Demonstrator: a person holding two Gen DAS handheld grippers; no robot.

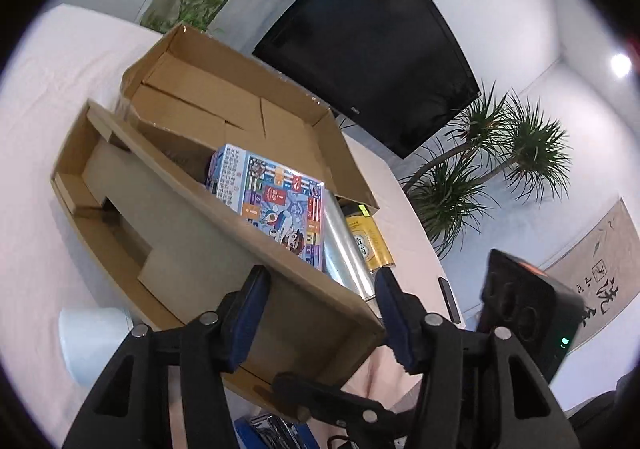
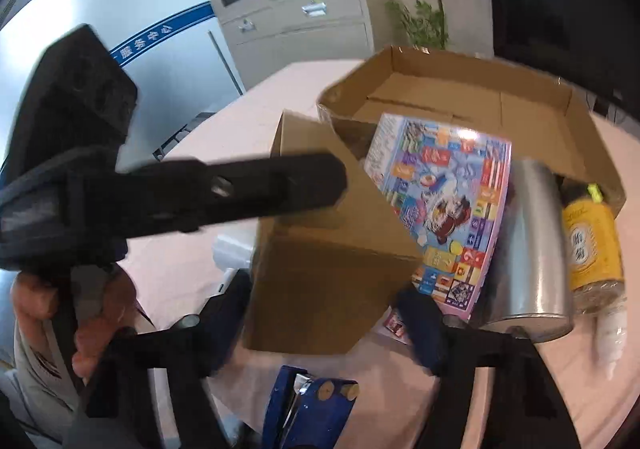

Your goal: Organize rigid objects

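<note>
From the left wrist, my left gripper [image 1: 320, 313] sat half open astride the near corner of the box [image 1: 192, 225]. One pad lay on the cardboard wall and the other hung just past the corner, so I couldn't tell if it was truly pinching. The box stood tilted on the pale pink table [image 1: 36, 137]. In it were a colourful carton [image 1: 276, 201], a silver can [image 1: 344, 249] and a yellow bottle [image 1: 370, 245], packed side by side. I judged the cardboard stiff but thin and likely to flex under that load, so a wall near a folded corner was the place to grip. The can looked slick. A black screen [image 1: 376, 49] and potted plants [image 1: 492, 165] stood behind.

From the right wrist, my right gripper [image 2: 320, 329] was about half open around the same box's [image 2: 320, 273] lower corner. The blur hid whether its pads touched. The carton [image 2: 444, 201] leaned on the can [image 2: 532, 249], with the bottle [image 2: 592, 245] beside it. A blue stapler [image 2: 308, 405] lay on the table [image 2: 192, 273] below. A hand [image 2: 92, 325] held the left tool, and grey cabinets [image 2: 288, 1] lined the wall.
</note>
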